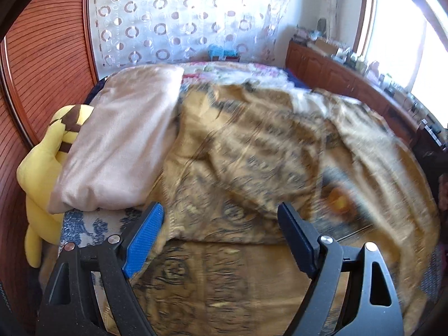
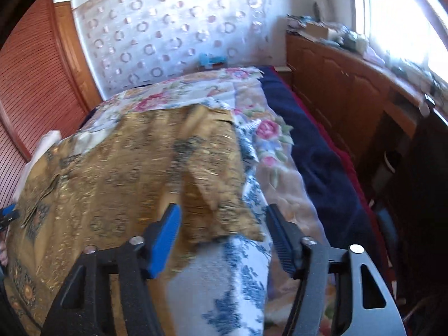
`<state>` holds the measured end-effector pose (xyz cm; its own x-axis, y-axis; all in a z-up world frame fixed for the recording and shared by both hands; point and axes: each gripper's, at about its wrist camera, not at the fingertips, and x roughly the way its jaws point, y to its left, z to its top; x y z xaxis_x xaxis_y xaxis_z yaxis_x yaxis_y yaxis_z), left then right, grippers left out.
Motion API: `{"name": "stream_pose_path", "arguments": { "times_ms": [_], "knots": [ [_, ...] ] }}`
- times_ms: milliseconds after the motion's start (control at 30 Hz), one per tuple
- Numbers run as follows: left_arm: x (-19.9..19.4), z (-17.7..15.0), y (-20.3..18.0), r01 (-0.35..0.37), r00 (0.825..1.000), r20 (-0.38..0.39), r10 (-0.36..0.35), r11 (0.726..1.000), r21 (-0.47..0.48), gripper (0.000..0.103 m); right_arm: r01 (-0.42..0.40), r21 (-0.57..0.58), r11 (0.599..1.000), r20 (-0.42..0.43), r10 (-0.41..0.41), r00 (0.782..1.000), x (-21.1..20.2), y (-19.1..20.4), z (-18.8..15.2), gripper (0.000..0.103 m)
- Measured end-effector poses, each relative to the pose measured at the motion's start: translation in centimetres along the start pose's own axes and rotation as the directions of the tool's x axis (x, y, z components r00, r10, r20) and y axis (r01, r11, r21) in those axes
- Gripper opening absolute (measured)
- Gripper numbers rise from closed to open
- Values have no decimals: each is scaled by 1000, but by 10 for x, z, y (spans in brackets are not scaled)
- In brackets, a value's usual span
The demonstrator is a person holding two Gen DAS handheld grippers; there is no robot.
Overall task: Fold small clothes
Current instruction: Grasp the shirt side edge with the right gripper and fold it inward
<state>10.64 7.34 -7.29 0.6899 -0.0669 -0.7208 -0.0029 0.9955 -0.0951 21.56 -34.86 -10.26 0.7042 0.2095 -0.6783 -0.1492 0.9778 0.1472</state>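
Now, cloth: golden patterned cloth [image 1: 252, 145] lies rumpled and partly folded over itself on the bed [image 2: 322, 151].
Left gripper [image 1: 221, 235]: fingers spread wide over the cloth, grasping nothing.
Right gripper [image 2: 221, 238]: fingers apart, cloth corner between them, pads not pressing.
Beside: beige pillow [image 1: 123, 145], yellow plush toy [image 1: 39, 173].

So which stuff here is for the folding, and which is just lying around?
For the folding:
- gold patterned cloth
- left gripper, jaws open
- right gripper, jaws apart, nothing pinched

Just lying about:
- beige pillow
- yellow plush toy
- floral bedspread
- wooden cabinet with clutter on top
- ring-patterned curtain
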Motion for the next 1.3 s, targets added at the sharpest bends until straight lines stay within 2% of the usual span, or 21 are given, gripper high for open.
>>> {"name": "stream_pose_path", "arguments": {
  "times_ms": [233, 267, 333, 367, 467, 700, 867, 933, 1033, 1167, 1233, 1300],
  "knots": [
    [-22, 3, -40, 83, 995, 54, -85, 996, 29, 84, -77, 119, 990, -54, 84, 995, 28, -10, 5, 56],
    [-24, 2, -45, 92, 994, 55, -94, 995, 37, 85, -82, 127, 989, -62, 91, 994, 30, -9, 3, 53],
    [-25, 1, -52, 100, 993, 56, -103, 993, 55, 84, -100, 142, 985, -62, 110, 992, 22, -26, 9, 39],
    [-25, 1, -55, 99, 993, 55, -103, 993, 62, 85, -105, 143, 984, -55, 113, 992, 20, -28, 9, 22],
    [-27, 1, -62, 89, 994, 55, -94, 993, 81, 85, -54, 106, 993, -24, 57, 998, 5, -34, 17, 4],
    [-23, -4, -67, 102, 994, 41, -106, 992, 73, 85, -21, 6, 1000, 88, 21, 996, -21, -4, 36, 2],
    [-27, -5, -71, 107, 993, 52, -111, 992, 65, 84, -53, -147, 988, 181, 80, 980, -52, 50, 55, 2],
    [-35, -4, -74, 100, 990, 90, -106, 993, 66, 84, -83, -216, 973, 196, 126, 972, -62, 77, 50, 2],
    [-56, -4, -75, 87, 976, 196, -97, 995, 58, 85, -95, -274, 957, 187, 150, 971, -67, 106, 30, 2],
    [-71, -1, -79, 70, 966, 246, -79, 997, 46, 85, -155, -292, 944, 118, 196, 973, -58, 120, -7, 2],
    [-76, 0, -82, 64, 959, 272, -76, 997, 51, 85, -168, -294, 941, 76, 198, 977, -54, 114, -25, 14],
    [-80, 0, -86, 52, 955, 289, -69, 996, 66, 85, -148, -289, 946, 76, 177, 981, -55, 103, -34, 44]
  ]
}}
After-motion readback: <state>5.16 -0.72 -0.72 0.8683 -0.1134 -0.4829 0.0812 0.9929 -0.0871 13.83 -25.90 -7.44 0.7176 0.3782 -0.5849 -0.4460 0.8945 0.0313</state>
